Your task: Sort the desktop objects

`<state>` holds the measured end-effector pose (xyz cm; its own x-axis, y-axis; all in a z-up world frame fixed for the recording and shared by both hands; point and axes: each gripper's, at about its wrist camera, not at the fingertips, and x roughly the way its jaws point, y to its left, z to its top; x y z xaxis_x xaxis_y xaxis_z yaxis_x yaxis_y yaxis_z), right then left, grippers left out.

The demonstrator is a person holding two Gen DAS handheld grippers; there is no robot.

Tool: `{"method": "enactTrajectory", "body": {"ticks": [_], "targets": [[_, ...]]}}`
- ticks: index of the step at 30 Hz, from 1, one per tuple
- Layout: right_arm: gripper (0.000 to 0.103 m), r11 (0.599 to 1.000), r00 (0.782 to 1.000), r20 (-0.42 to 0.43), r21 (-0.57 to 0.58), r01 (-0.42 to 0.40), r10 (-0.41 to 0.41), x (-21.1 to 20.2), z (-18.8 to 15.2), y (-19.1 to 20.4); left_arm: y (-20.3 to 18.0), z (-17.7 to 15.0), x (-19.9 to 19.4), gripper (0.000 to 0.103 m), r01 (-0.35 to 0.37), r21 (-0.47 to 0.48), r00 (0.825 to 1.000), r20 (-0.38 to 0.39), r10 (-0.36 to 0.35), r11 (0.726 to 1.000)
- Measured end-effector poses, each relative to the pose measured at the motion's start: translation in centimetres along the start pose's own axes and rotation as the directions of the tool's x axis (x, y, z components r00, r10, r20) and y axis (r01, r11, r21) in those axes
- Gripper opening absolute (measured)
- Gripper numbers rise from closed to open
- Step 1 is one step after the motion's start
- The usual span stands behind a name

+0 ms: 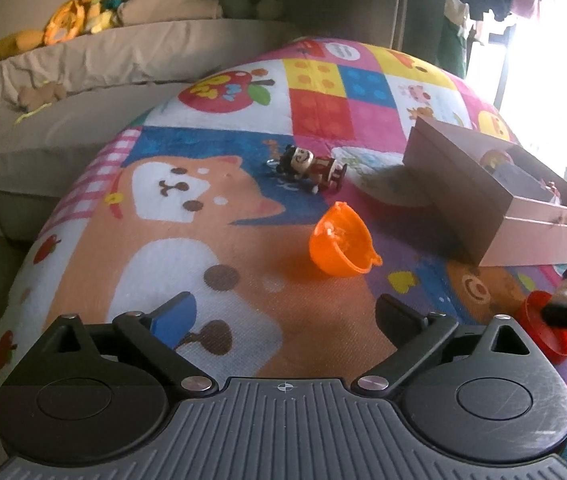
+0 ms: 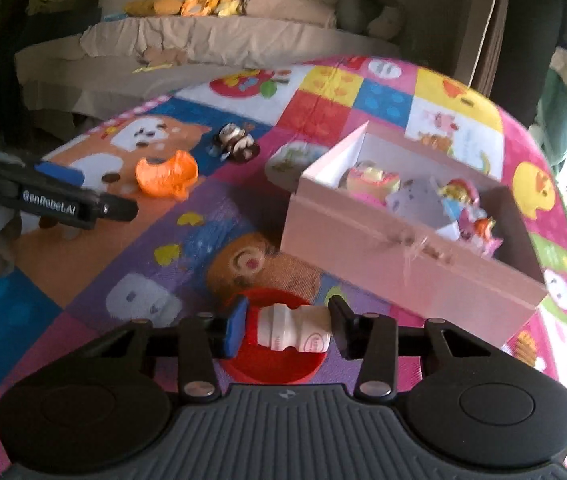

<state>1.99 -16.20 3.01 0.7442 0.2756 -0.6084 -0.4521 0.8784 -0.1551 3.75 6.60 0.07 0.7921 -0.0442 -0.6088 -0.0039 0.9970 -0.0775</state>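
Note:
My right gripper [image 2: 289, 330] is shut on a small white bottle [image 2: 293, 330], held sideways just above a red round lid [image 2: 275, 368] on the mat. The lid also shows in the left wrist view [image 1: 543, 320]. A pink open box [image 2: 403, 256] with several toys inside lies ahead and to the right; it shows in the left wrist view too [image 1: 503, 204]. My left gripper [image 1: 283, 316] is open and empty above the mat. An orange half shell [image 1: 341, 242] lies ahead of it. A small toy figure [image 1: 311, 168] lies farther back.
The colourful play mat [image 1: 211, 216] covers the surface. A bed with plush toys [image 1: 91, 8] stands behind. The left gripper's side shows in the right wrist view [image 2: 59, 200]. The orange shell [image 2: 167, 174] and figure [image 2: 237, 142] lie left of the box.

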Motion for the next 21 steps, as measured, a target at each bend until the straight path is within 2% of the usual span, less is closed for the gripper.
{"method": "enactTrajectory", "body": {"ticks": [5, 7, 11, 14, 20, 21], "targets": [[0.043, 0.995, 0.999, 0.032, 0.088, 0.037, -0.04, -2.0, 0.6, -2.4, 0.0, 0.0, 0.0, 0.1, -0.001, 0.001, 1.0, 0.0, 0.001, 1.0], [0.043, 0.99, 0.997, 0.008, 0.119, 0.076, -0.078, -2.0, -0.2, -3.3, 0.0, 0.0, 0.1, 0.1, -0.009, 0.003, 1.0, 0.001, 0.009, 1.0], [0.043, 0.977, 0.993, -0.065, 0.187, 0.106, -0.096, -1.2, -2.9, -4.6, -0.2, 0.0, 0.1, 0.1, -0.023, 0.009, 1.0, -0.002, 0.023, 1.0], [0.044, 0.969, 0.993, -0.069, 0.222, 0.112, -0.099, -1.2, -4.3, -4.9, -0.4, 0.0, 0.1, 0.1, -0.035, 0.02, 0.999, -0.002, 0.035, 0.999], [0.07, 0.933, 0.987, -0.033, 0.323, 0.158, -0.155, -2.1, -5.4, -6.8, -1.3, 0.0, -1.2, 0.1, -0.037, 0.054, 0.999, 0.041, 0.035, 0.998], [0.077, 0.925, 0.985, -0.035, 0.341, 0.17, -0.168, -2.3, -5.5, -7.4, -1.7, 0.0, -1.6, 0.1, -0.014, 0.052, 0.999, 0.043, 0.012, 0.999]]}}
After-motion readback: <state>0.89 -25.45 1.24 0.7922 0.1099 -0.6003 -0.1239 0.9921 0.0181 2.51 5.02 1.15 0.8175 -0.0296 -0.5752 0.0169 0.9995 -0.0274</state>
